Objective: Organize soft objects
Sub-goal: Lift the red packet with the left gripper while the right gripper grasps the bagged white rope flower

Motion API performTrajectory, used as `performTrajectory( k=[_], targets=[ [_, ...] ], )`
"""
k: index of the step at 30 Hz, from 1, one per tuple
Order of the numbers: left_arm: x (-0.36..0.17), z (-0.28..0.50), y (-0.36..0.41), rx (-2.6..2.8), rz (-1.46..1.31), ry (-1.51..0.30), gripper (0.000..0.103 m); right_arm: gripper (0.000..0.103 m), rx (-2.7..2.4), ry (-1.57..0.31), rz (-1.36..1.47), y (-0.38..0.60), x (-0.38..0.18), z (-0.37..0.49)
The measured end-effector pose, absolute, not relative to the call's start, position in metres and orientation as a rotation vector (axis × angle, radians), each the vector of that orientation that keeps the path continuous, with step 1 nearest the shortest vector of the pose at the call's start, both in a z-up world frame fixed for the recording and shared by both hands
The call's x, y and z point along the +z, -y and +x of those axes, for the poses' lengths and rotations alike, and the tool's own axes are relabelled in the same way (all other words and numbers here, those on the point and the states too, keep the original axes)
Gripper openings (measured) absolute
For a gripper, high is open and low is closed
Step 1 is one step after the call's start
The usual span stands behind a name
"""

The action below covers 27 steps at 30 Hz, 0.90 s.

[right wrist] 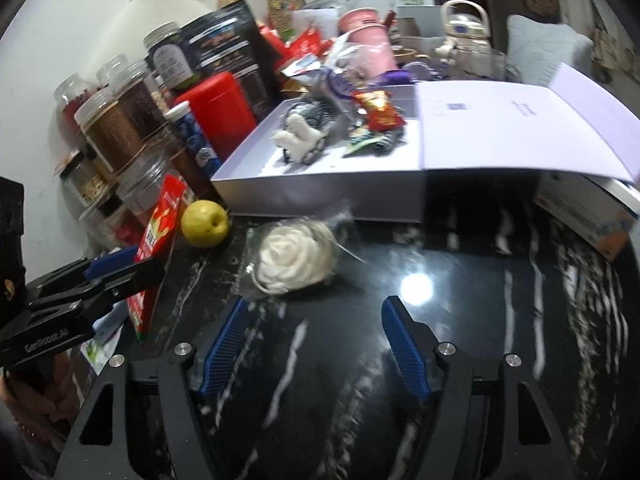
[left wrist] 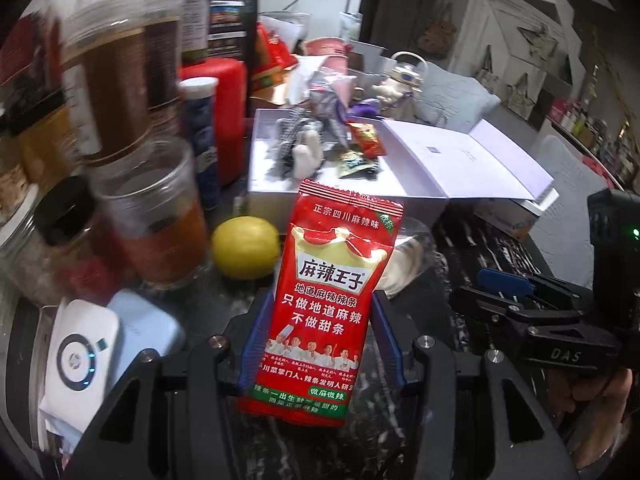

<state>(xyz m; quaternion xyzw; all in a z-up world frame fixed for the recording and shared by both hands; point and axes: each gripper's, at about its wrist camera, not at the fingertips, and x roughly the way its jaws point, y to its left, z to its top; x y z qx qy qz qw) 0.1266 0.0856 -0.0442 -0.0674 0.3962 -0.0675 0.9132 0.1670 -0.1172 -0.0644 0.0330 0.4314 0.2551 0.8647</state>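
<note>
Two risks here, left first; my left gripper (left wrist: 320,344) pinches the red packet (left wrist: 332,300) low at frame centre, above the lemon (left wrist: 245,246), so the limp foil may slide free short of the box (left wrist: 320,190); my right gripper (right wrist: 316,344), wide open and empty, could crush the bagged white rose (right wrist: 296,260) at mid-frame.

The right gripper (right wrist: 316,344) hangs with jaws spread wide above a black marble table (right wrist: 460,320), nothing between its blue pads (right wrist: 222,344). Just ahead lies a white rose in clear wrap (right wrist: 294,258), beside a yellow apple (right wrist: 205,223). Beyond them an open white box (right wrist: 320,190) holds a plush toy (right wrist: 304,132) and snack packets (right wrist: 378,110). At left, the left gripper (right wrist: 120,270) clamps a red snack packet (right wrist: 158,240).
</note>
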Motion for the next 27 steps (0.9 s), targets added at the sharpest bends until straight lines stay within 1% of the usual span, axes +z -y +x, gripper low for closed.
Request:
performTrajectory(
  k=[1,2,4,5,6,22,24,25,26,27],
  targets=[
    [-0.045,0.127,-0.089,-0.134,-0.143,-0.814,0.049,0.076,0.543,-0.907,0.069,0.114,-0.065,0.170],
    [-0.045,0.127,-0.091,-0.131,-0.147,-0.813,0.049,0.084,0.549,-0.908,0.071,0.109,-0.067,0.176],
    [-0.045,0.128,-0.096,-0.129,-0.157,-0.810,0.049,0.093,0.543,-0.907,0.065,0.103,-0.070,0.185],
    [-0.046,0.129,-0.098,-0.128,-0.163,-0.808,0.049,0.101,0.532,-0.918,0.053,0.098,-0.072,0.190],
    [-0.046,0.130,-0.100,-0.127,-0.165,-0.807,0.049,0.103,0.522,-0.930,0.041,0.093,-0.073,0.195],
    [-0.055,0.139,-0.115,-0.118,-0.197,-0.821,0.049,0.103,0.563,-0.950,-0.107,0.038,-0.097,0.228],
    [-0.055,0.138,-0.116,-0.118,-0.197,-0.821,0.049,0.100,0.565,-0.943,-0.106,0.038,-0.098,0.228],
    [-0.055,0.138,-0.116,-0.118,-0.198,-0.823,0.049,0.095,0.566,-0.941,-0.108,0.037,-0.099,0.229],
    [-0.055,0.139,-0.115,-0.119,-0.199,-0.824,0.049,0.088,0.562,-0.945,-0.114,0.038,-0.099,0.229],
    [-0.055,0.139,-0.114,-0.120,-0.200,-0.825,0.049,0.086,0.561,-0.947,-0.116,0.038,-0.100,0.230]
  ],
)
